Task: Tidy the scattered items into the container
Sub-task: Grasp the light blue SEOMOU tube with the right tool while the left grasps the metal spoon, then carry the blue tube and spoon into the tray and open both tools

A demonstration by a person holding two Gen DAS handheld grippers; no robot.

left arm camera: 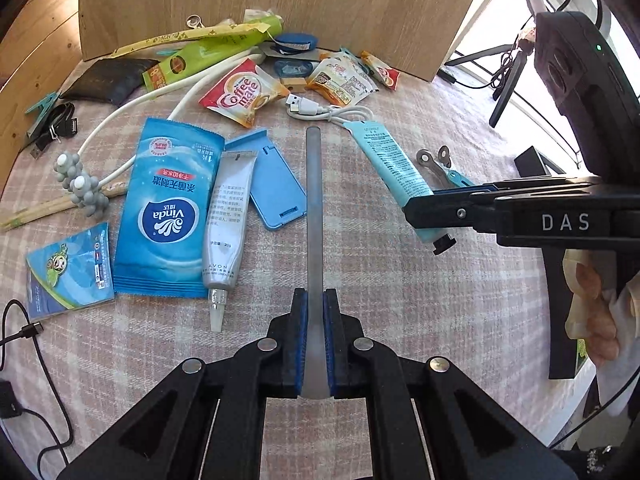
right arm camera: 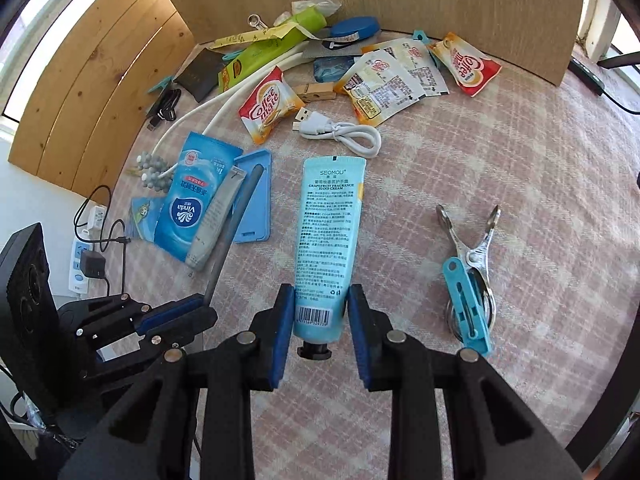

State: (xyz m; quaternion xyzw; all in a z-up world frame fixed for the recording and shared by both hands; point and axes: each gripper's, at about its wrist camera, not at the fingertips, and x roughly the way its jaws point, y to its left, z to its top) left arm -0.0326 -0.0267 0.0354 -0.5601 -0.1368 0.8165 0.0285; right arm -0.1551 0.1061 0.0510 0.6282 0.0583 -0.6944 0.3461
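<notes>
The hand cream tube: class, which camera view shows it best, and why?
The right wrist view: the hand cream tube lies full length, label readable, between the right gripper's pads. The left wrist view shows it slanted, its cap end partly hidden by that gripper.

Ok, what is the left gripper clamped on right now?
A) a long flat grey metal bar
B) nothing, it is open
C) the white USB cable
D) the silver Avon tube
A: in the left wrist view the left gripper has its blue pads pressed on both sides of the long flat grey metal bar, which sticks out forward above the pink checked tablecloth; the silver Avon tube lies apart on the cloth.
</notes>
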